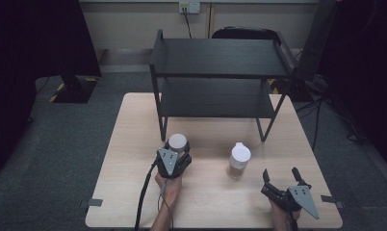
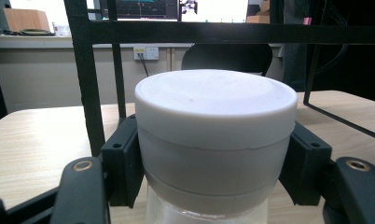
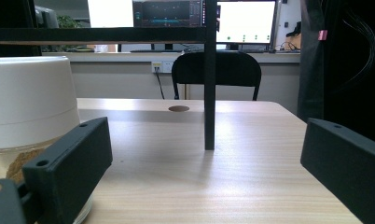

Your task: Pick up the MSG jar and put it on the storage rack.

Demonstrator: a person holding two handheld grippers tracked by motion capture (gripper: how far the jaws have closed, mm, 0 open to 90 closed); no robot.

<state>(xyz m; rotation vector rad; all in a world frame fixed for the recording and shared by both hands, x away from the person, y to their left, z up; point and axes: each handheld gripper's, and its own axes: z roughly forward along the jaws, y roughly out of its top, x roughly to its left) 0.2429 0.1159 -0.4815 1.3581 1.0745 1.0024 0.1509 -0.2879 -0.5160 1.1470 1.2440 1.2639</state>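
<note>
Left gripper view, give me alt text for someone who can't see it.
The left gripper is shut on a jar's white lid, its black pads pressing both sides. Behind stand a black shelf rack on the wooden table and a dark chair.

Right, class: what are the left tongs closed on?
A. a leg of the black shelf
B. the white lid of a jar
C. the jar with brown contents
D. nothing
B: in the left gripper view the left tongs press both sides of the white lid of a jar.

No text, label or number can be read anywhere; the distant monitor screens (image 3: 204,16) seem too blurred.
</note>
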